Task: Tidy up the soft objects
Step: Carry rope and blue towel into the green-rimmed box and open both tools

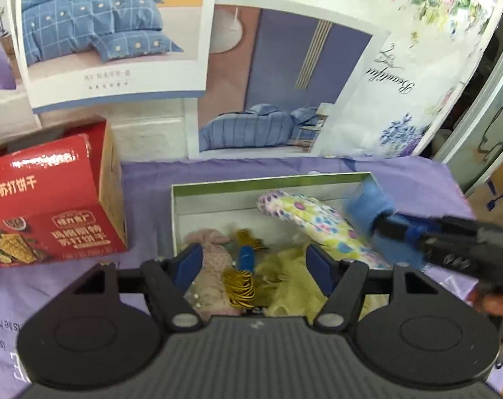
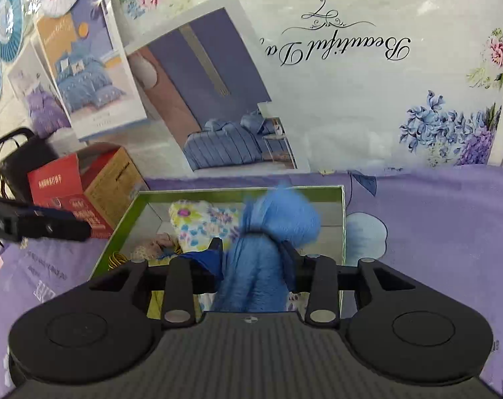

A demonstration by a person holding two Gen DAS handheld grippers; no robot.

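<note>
An open box with a green rim point(image 1: 251, 181) point(image 2: 238, 190) sits on the purple cloth. Inside lie a floral cloth point(image 1: 304, 216) point(image 2: 198, 222), a pink fluffy piece point(image 1: 211, 249), a gold tassel with a blue band point(image 1: 243, 266) and yellow mesh point(image 1: 284, 276). My left gripper point(image 1: 255, 259) hovers open over the box's near side, with nothing pressed between its pads. My right gripper point(image 2: 251, 252) point(image 1: 379, 224) is shut on a blue fluffy cloth point(image 2: 271, 229) point(image 1: 364, 207), held above the box's right part.
A red biscuit carton point(image 1: 52, 199) point(image 2: 68, 186) stands left of the box. Bedding packages with printed pictures point(image 1: 284, 83) lean up behind. The purple floral sheet point(image 2: 434, 232) spreads to the right. A black trolley case point(image 2: 22, 153) sits at far left.
</note>
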